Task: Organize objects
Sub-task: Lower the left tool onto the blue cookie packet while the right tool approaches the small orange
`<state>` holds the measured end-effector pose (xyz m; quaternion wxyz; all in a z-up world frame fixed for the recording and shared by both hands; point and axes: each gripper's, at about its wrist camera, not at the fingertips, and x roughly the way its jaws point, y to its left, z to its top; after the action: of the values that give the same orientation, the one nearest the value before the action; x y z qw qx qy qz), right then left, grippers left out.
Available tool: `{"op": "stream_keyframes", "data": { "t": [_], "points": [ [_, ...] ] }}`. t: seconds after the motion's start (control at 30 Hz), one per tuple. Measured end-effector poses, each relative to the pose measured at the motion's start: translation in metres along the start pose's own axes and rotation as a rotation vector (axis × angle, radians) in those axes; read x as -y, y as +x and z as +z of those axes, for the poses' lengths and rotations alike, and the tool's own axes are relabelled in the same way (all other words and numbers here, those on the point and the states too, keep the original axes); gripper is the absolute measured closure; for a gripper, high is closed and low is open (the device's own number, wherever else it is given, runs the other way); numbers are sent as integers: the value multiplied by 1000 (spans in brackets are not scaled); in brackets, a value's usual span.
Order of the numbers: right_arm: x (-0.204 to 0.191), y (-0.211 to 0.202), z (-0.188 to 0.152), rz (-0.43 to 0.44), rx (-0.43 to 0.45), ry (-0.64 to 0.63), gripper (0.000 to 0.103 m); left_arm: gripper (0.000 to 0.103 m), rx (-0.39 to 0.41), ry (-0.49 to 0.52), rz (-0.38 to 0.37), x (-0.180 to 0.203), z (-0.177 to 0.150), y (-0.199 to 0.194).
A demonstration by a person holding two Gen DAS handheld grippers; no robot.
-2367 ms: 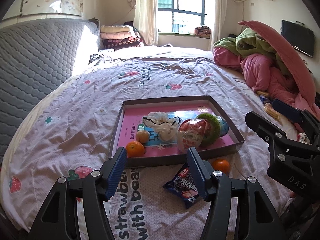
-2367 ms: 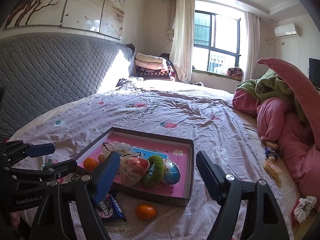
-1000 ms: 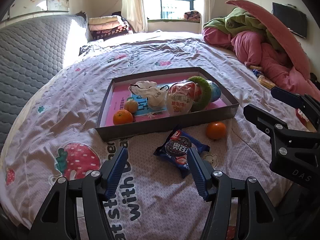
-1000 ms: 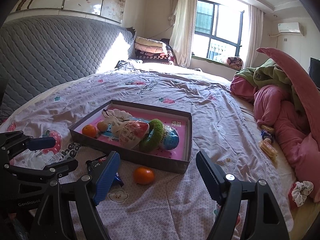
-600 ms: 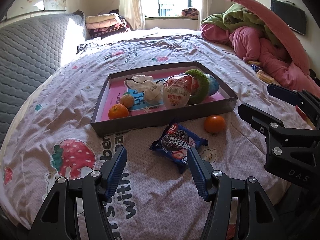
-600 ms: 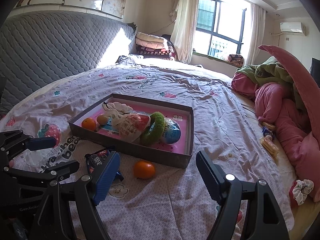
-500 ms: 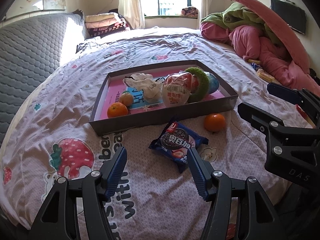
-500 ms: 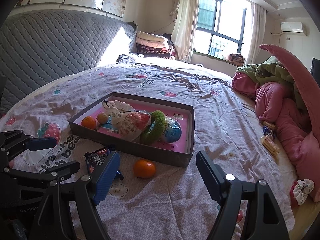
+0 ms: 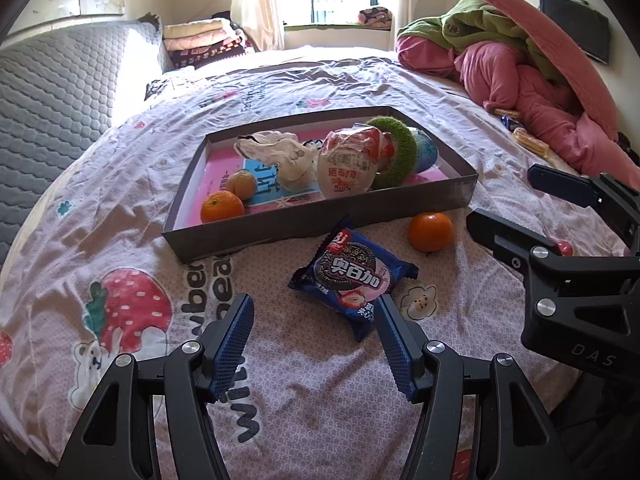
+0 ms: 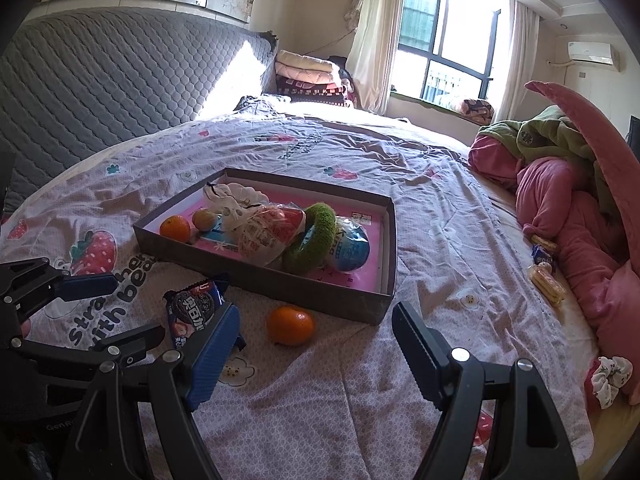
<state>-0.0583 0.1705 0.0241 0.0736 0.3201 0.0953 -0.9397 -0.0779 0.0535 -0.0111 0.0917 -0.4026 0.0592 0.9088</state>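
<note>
1. Clearly, both tools stand spread with nothing between the pads: our left gripper (image 9: 316,340) hangs over the bedsheet (image 9: 304,400), and our right gripper (image 10: 316,354) does the same.
2. Just ahead of the left gripper, near its right finger, lies the blue cookie packet (image 9: 352,276); ahead of the right gripper, slightly toward its left finger, sits the loose orange (image 10: 291,326). Both rest in front of the grey tray (image 9: 320,222) (already holding two oranges, a bag, a green ring and more).
3. We judge the packet light, crinkly and slippery, its cookies breakable, so we would pinch gently across its short sides.
4. The orange looks firm but round and likely to roll on soft bedding; we would close across its widest middle.
5. Hidden from us: the packet's lower corner behind the right gripper's left finger, and what lies beneath the tray's bag.
</note>
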Motion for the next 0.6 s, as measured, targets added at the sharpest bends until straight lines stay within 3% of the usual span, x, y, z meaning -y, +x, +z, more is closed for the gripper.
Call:
{"op": "stream_keyframes", "data": {
  "t": [0.47,0.6],
  "points": [
    [5,20,-7,2,-72,6,25,39,-5,54,-25,9,-3,23],
    [4,24,-8,3,-83,2,25,35,-6,68,-30,11,-2,30]
  ]
}}
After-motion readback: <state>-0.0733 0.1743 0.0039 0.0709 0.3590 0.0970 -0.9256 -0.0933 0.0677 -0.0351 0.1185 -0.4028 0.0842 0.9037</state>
